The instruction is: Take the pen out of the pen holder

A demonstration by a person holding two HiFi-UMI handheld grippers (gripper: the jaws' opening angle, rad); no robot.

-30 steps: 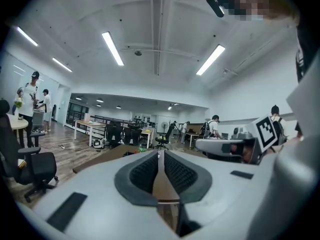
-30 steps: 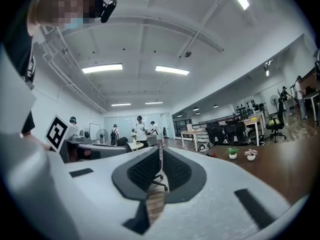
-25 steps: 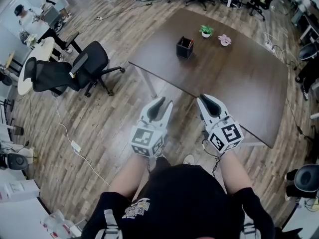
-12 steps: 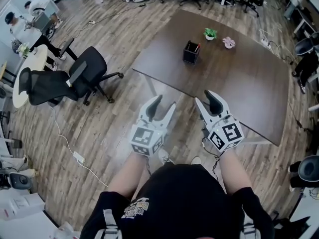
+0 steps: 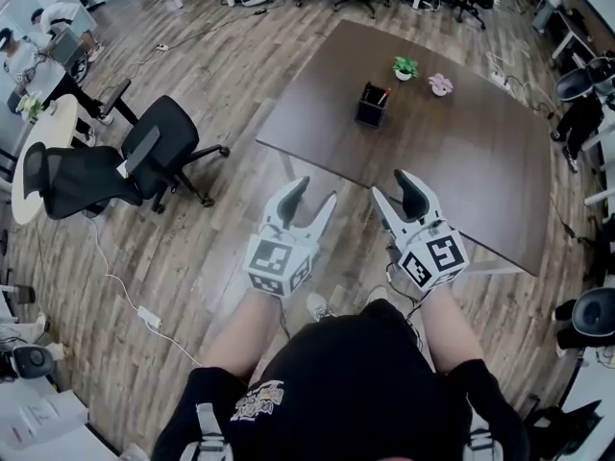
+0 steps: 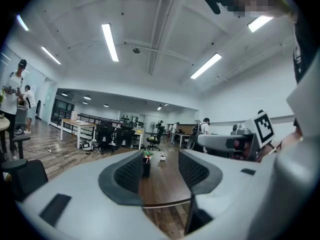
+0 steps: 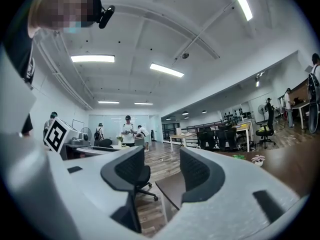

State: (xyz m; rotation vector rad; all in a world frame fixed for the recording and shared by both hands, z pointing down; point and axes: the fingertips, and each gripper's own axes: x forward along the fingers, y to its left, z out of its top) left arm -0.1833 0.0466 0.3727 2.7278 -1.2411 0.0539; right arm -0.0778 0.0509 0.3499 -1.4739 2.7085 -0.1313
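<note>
A black square pen holder [image 5: 371, 107] stands on the far part of the dark brown table [image 5: 480, 171], and a red-tipped pen [image 5: 383, 94] sticks out of it. Both grippers are held level in front of the table's near edge, well short of the holder. My left gripper [image 5: 315, 192] is over the wood floor and its jaws are opening, with nothing between them. My right gripper [image 5: 392, 185] is at the table's edge, its jaws also opening and empty. In the left gripper view the holder [image 6: 146, 168] shows far off between the jaws of the left gripper [image 6: 159, 173]. The right gripper view does not show it.
A small green plant [image 5: 404, 66] and a pink flower pot [image 5: 441, 84] stand behind the holder. A black office chair [image 5: 154, 152] is on the floor to the left, with a cable and power block [image 5: 147, 315] nearer. More chairs and desks line the room's edges.
Both grippers have moved forward toward the table, and their jaws have spread from nearly shut to wide. The table and holder have come closer in view.
</note>
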